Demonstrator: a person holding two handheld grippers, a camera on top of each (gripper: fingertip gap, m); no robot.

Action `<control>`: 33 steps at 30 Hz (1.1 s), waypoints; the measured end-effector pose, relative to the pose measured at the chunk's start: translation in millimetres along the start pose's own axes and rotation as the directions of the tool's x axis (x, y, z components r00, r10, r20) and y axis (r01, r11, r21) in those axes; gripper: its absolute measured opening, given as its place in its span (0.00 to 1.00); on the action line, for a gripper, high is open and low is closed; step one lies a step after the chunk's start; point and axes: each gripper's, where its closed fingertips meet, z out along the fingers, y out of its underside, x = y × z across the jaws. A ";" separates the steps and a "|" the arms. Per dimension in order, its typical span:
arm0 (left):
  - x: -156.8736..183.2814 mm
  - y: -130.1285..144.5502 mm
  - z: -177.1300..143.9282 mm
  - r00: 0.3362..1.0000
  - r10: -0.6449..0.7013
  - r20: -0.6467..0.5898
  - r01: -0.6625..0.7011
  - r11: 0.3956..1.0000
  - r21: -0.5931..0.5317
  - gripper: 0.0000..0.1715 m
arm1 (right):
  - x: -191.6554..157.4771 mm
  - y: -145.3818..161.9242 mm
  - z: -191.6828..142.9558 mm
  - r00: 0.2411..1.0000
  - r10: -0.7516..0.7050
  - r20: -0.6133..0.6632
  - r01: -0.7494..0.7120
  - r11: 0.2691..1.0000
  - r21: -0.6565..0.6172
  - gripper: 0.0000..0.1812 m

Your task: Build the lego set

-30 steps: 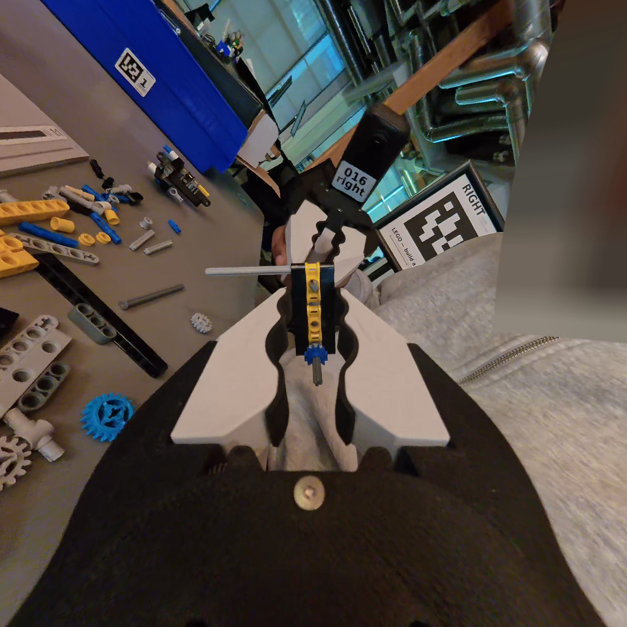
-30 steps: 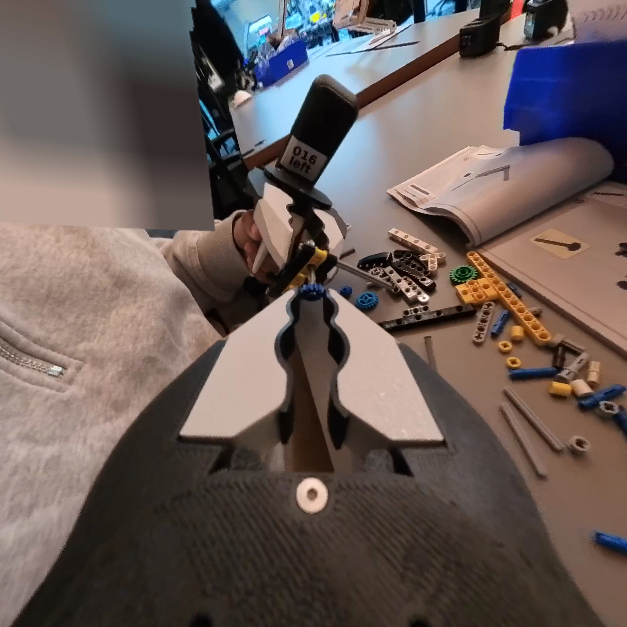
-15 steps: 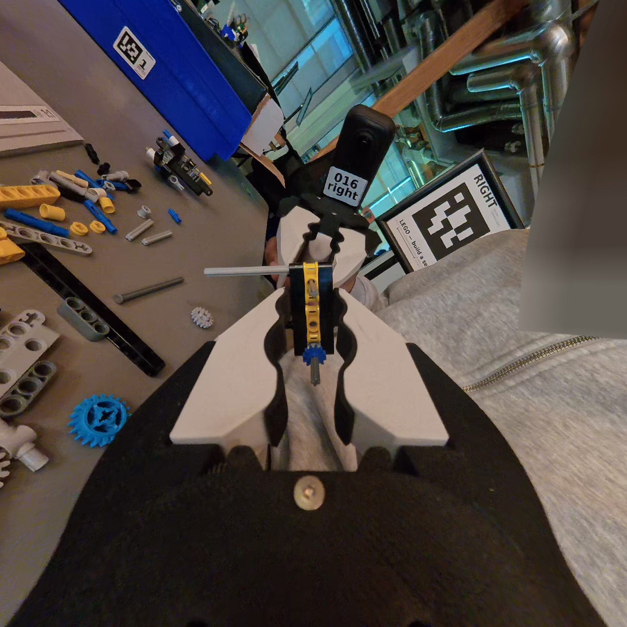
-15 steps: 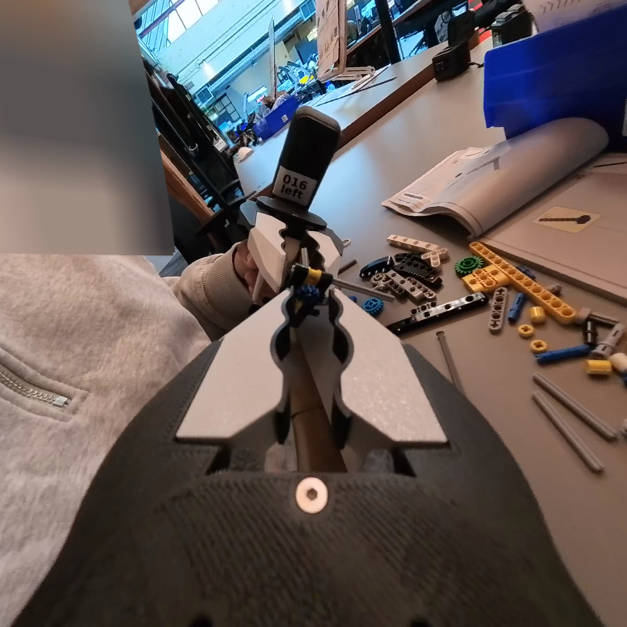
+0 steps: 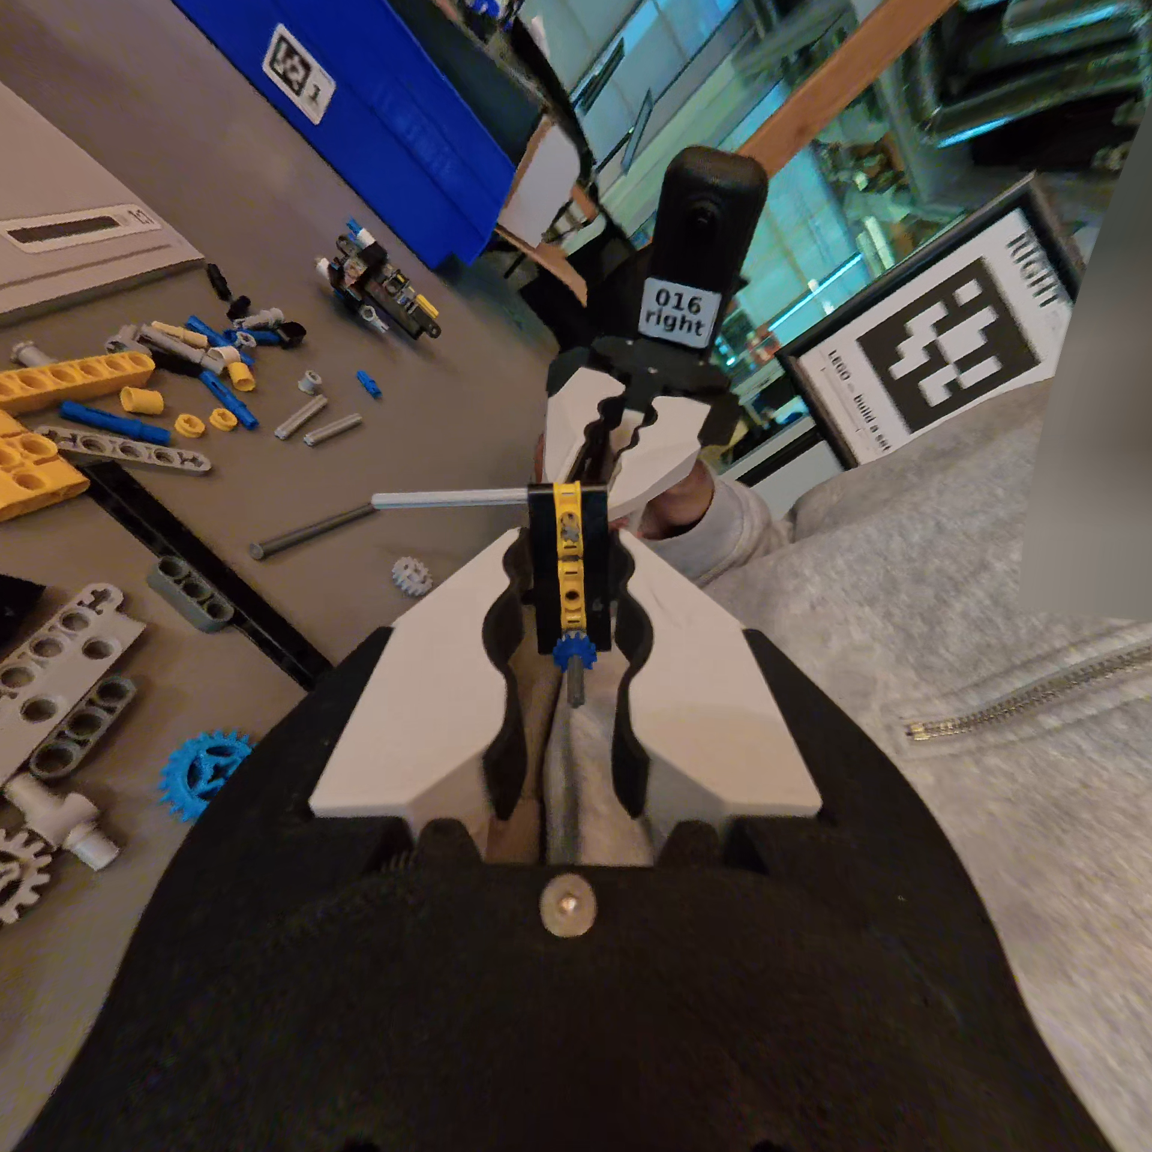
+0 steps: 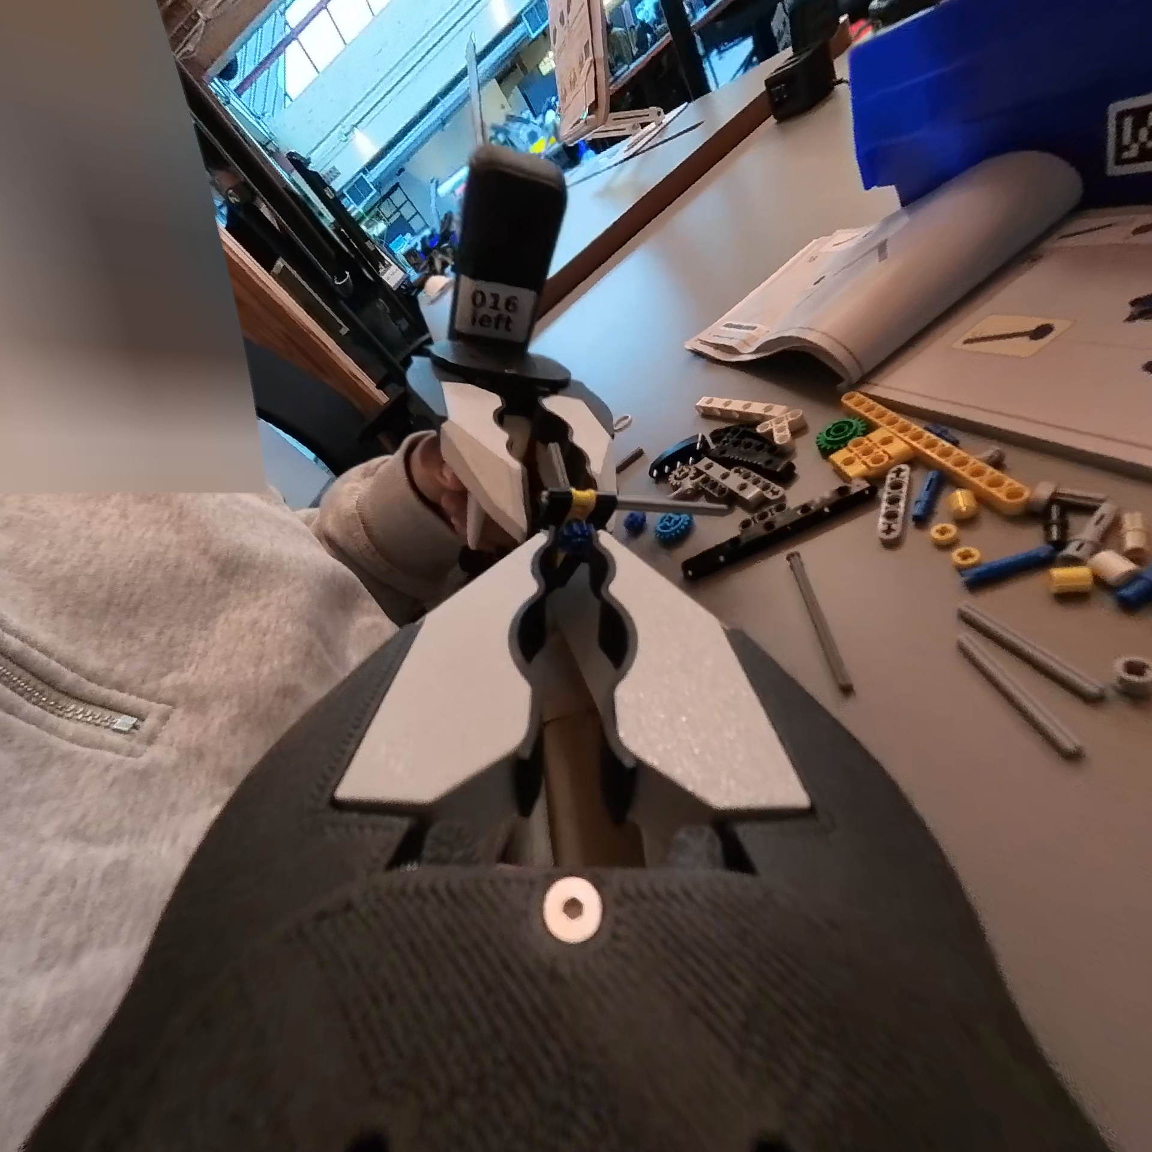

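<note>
Item: my left gripper clenched on the black-and-yellow sub-assembly, right gripper seemingly pinching its blue gear; risk, I judge: skewed push pops 1 axle loose.

Workshop/lab space, shared benches.
Long grey tables, exposed ceiling pipes, blue parts bin, fiducial marker board, big windows behind.

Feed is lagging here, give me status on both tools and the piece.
Left tool shut on black-and-yellow assembly. Right tool at its small blue gear, grip unclear. Nothing between them.
</note>
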 end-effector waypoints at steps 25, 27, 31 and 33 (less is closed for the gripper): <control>-52.1 28.3 93.9 0.778 0.555 0.295 -0.259 0.711 -0.654 0.14 | 71.7 52.4 -81.6 0.944 0.011 -0.329 -0.097 0.964 -0.246 0.09; -52.7 32.2 96.3 0.777 0.559 0.291 -0.255 0.701 -0.666 0.14 | 79.3 55.2 -90.8 0.926 -0.022 -0.378 -0.088 0.958 -0.273 0.10; -54.6 33.8 102.5 0.773 0.561 0.296 -0.253 0.701 -0.667 0.14 | 83.0 57.5 -98.1 0.921 -0.013 -0.390 -0.102 0.957 -0.272 0.10; -55.6 33.9 104.2 0.770 0.564 0.299 -0.252 0.700 -0.668 0.14 | 81.7 56.8 -98.7 0.925 -0.009 -0.381 -0.101 0.958 -0.267 0.10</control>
